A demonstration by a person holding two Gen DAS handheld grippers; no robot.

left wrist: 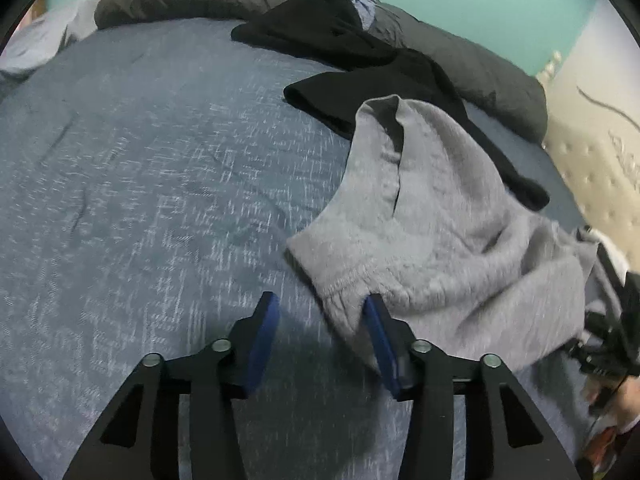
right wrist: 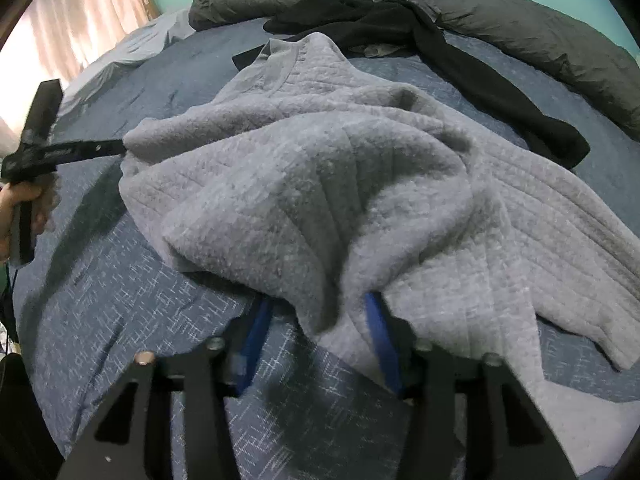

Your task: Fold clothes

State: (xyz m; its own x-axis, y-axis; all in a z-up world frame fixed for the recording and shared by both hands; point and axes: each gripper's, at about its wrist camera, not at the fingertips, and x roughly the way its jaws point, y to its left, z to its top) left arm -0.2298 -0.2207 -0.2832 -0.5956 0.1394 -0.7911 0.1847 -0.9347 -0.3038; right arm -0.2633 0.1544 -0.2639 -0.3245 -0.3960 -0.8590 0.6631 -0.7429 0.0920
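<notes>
A: The grey sweater (right wrist: 320, 184) lies rumpled on the bed (left wrist: 140, 180), hardly folded.

B: The left gripper (left wrist: 320, 320) stands apart beside its cuff; the right gripper (right wrist: 316, 320) straddles a fold, not visibly pinching (black garments (left wrist: 360, 64) wait untouched).
</notes>
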